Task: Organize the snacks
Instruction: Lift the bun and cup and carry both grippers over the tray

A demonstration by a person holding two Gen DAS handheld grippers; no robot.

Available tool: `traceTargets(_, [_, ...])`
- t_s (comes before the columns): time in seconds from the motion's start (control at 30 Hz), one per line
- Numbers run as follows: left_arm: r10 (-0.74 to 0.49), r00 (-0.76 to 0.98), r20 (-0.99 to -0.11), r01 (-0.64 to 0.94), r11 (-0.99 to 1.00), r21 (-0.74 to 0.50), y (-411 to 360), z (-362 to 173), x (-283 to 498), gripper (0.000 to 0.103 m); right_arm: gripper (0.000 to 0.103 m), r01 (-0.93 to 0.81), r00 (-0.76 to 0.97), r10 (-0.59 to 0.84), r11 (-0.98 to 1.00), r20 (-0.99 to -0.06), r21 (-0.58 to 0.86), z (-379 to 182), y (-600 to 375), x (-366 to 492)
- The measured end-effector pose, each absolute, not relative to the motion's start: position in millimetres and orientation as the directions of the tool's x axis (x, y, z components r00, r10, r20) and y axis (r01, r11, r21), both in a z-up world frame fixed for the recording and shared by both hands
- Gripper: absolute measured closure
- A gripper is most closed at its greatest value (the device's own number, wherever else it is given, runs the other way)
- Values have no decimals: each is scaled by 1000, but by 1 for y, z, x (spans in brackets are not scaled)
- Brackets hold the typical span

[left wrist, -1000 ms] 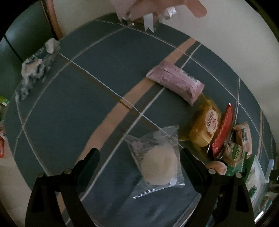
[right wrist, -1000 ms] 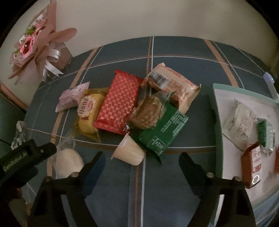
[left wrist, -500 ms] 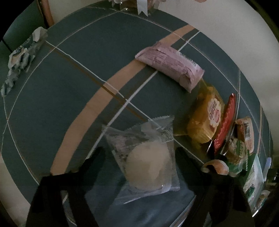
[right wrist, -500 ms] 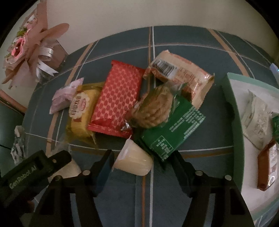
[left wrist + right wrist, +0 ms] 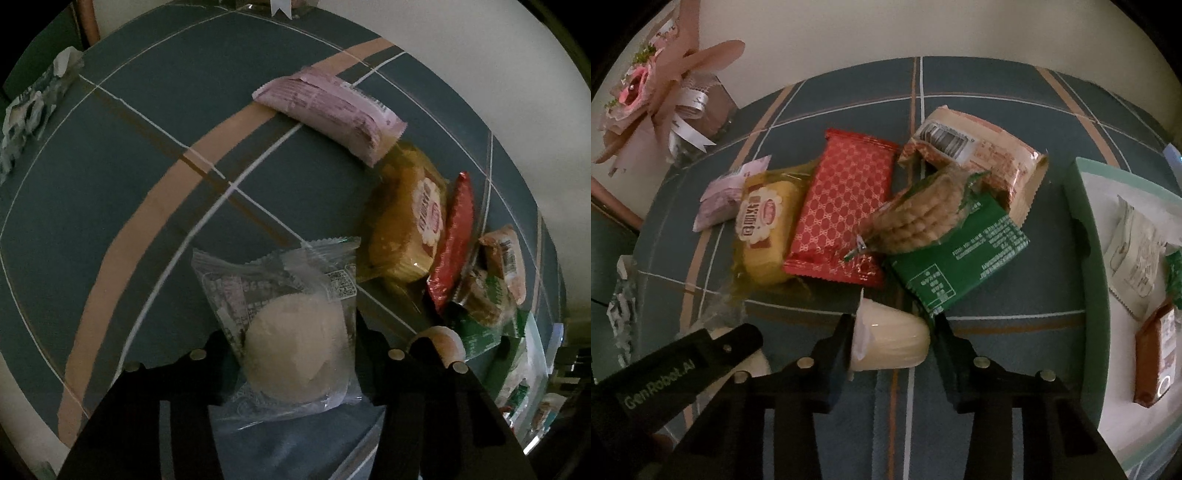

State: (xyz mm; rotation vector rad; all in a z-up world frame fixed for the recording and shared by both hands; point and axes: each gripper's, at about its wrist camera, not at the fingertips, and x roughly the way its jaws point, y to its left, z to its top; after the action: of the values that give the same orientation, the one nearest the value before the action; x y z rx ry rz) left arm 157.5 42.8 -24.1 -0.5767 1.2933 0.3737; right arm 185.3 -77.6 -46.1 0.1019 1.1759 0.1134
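A round white cake in a clear wrapper (image 5: pixel 295 332) lies on the blue plaid tablecloth, and my left gripper (image 5: pixel 291 347) is shut on it, a finger against each side. A cream jelly cup (image 5: pixel 890 343) lies on its side, and my right gripper (image 5: pixel 892 332) is shut on it. Beyond it lies a pile of snacks: a yellow cake pack (image 5: pixel 764 229), a red packet (image 5: pixel 846 206), a cookie pack (image 5: pixel 916 218), a green packet (image 5: pixel 960 258) and a tan packet (image 5: pixel 979 155). A pink packet (image 5: pixel 328 110) lies farther back.
A pale green tray (image 5: pixel 1086 258) at the right holds several wrapped snacks. A pink flower bouquet (image 5: pixel 653 88) stands at the back left by the wall. A crumpled wrapper (image 5: pixel 29 110) lies at the table's left edge. My left gripper's body (image 5: pixel 672 373) shows beside the right gripper.
Both grippers moved forward and down and closed: the left one onto the white cake, the right one onto the jelly cup.
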Motion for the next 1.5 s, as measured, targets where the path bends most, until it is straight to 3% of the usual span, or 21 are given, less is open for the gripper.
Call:
traceTargets(0.67, [-56, 379, -924, -510, 820, -259, 23, 40, 136, 50, 63, 9, 361, 204, 975, -910, 223, -13, -139, 142])
traceTargets(1.5, [-117, 448, -886, -344, 892, -293, -76, 73, 148, 50, 63, 155, 475, 94, 970, -875, 188, 54, -254, 126])
